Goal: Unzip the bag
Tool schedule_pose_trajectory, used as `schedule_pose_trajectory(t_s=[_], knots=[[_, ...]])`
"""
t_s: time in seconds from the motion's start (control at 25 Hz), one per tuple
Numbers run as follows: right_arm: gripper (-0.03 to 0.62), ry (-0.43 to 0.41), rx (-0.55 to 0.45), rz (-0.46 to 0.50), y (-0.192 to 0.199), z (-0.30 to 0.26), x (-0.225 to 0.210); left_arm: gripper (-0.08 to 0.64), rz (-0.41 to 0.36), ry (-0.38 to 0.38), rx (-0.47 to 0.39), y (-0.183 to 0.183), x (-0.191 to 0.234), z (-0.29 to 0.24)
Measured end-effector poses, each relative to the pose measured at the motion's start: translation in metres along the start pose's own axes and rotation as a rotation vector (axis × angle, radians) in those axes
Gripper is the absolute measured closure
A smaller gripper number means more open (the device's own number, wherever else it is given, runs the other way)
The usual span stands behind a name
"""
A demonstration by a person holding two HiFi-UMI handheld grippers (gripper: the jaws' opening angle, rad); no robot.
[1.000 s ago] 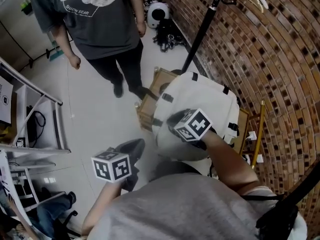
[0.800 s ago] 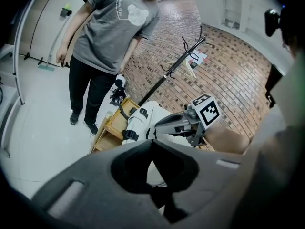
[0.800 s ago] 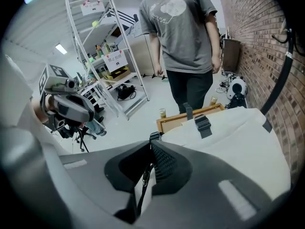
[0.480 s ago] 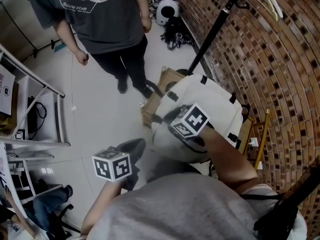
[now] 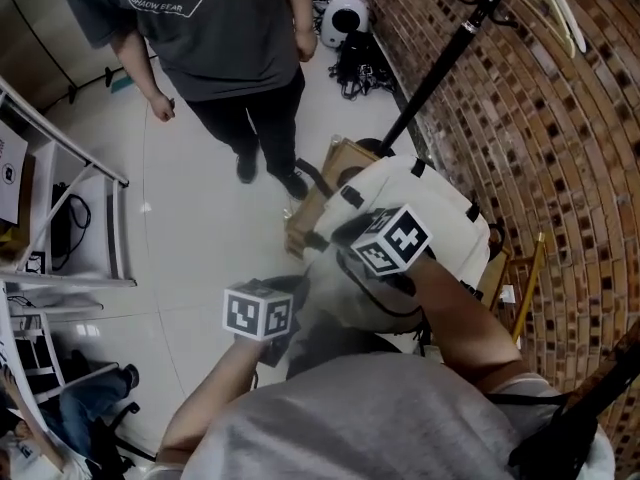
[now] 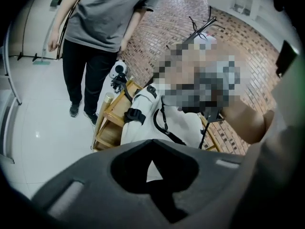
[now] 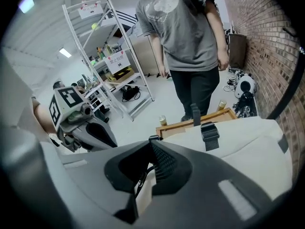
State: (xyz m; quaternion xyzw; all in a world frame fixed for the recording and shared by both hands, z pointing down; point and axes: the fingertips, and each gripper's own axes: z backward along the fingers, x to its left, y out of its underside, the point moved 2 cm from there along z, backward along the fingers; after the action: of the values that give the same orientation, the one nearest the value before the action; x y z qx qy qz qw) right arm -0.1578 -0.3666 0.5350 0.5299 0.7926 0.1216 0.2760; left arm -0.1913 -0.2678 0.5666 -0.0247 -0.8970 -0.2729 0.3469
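A white backpack (image 5: 445, 203) with black straps rests on a wooden chair (image 5: 322, 178) by the brick wall. My right gripper (image 5: 352, 236) sits on the bag's near left side. In the right gripper view its jaws (image 7: 150, 144) meet, and a thin dark zipper pull (image 7: 139, 181) hangs between them against the white fabric (image 7: 248, 142). My left gripper (image 5: 293, 286) hovers just left of the bag's lower edge, apart from it. Its jaws (image 6: 152, 142) meet at the tips with nothing in them, and the bag (image 6: 143, 123) lies straight ahead.
A person in a grey T-shirt (image 5: 215, 28) stands on the white floor beyond the chair. A black pole (image 5: 450, 58) leans up along the brick wall (image 5: 570, 148). A metal rack (image 5: 60, 168) stands at the left. A white and black device (image 5: 345, 18) and cables lie by the wall.
My left gripper has come down and to the right, closer to the bag's edge. The right gripper has shifted slightly on the bag, still closed.
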Motion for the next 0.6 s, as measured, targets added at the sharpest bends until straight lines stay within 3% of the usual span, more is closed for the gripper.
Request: schedule_pose_trajectory(t_s=[0.32, 0.6], knots=[[0.588, -0.048, 0.003, -0.020, -0.002, -0.003, -0.005, 0.558, -0.027, 0.068, 0.092, -0.013, 0.011, -0.074], [0.588, -0.066, -0.004, -0.034, -0.004, -0.013, -0.006, 0.560, -0.012, 0.117, 0.105, -0.015, 0.015, -0.097]])
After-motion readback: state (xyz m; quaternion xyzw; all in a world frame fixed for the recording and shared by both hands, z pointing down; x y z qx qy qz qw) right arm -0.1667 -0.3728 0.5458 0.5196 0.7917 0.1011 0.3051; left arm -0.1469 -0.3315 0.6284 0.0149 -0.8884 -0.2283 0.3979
